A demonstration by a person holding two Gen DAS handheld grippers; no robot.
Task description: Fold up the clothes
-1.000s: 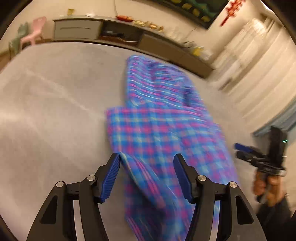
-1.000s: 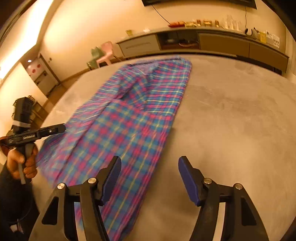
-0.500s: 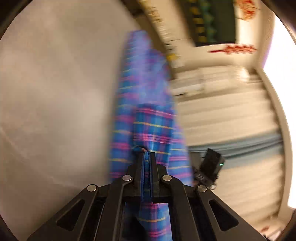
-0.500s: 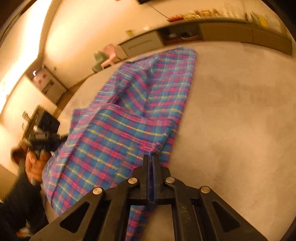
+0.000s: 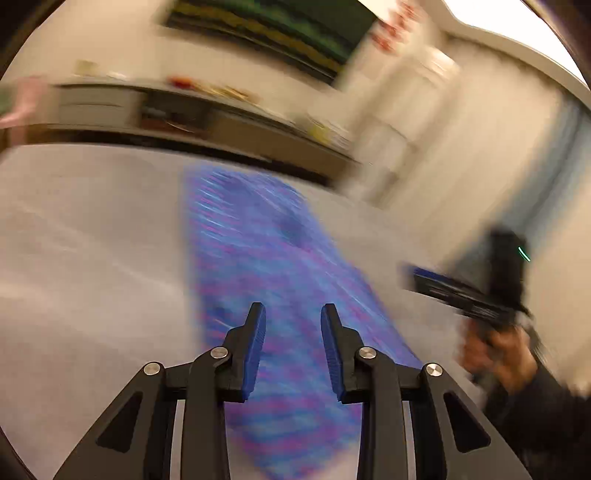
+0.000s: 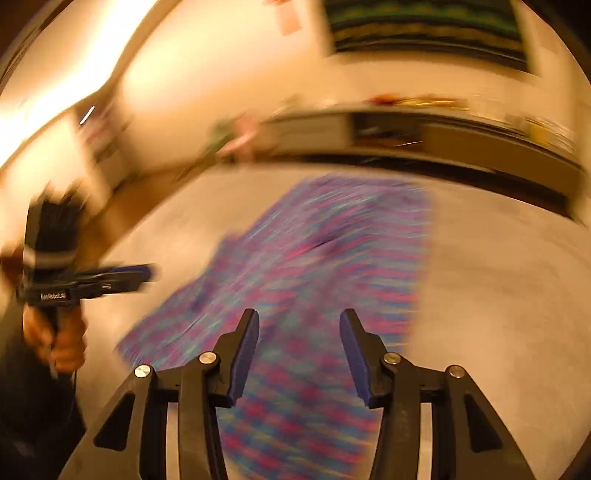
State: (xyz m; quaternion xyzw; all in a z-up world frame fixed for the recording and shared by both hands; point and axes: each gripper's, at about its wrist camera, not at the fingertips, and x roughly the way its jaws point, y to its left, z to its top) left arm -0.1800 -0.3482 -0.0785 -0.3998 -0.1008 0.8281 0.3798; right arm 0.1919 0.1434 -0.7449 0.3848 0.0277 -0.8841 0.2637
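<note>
A blue, pink and purple plaid cloth garment [image 5: 273,266] is seen spread flat as a long strip on a pale grey felt-covered table [image 5: 85,258], running from the near edge away toward the far side. Both views are heavily smeared by motion, and the weave is reduced to streaks.

In the left wrist view, the left gripper [image 5: 293,325], black-framed with blue ribbed pads [image 5: 255,347], is held with its jaws apart above the near end of the garment; nothing is gripped between them. The right gripper [image 5: 417,275] is visible at the right, clasped by a hand [image 5: 498,354] in a dark sleeve, beside the garment's right edge.

In the right wrist view, the right gripper [image 6: 299,328] is likewise shown with jaws spread and empty, poised over the garment [image 6: 325,266], which covers the middle of the table [image 6: 498,288]. The left gripper [image 6: 144,275] is seen at the left, gripped by the other hand [image 6: 62,332], off the garment's left edge. A long low cabinet [image 6: 443,140] is lined along the far wall, under a dark framed picture [image 6: 424,26].
</note>
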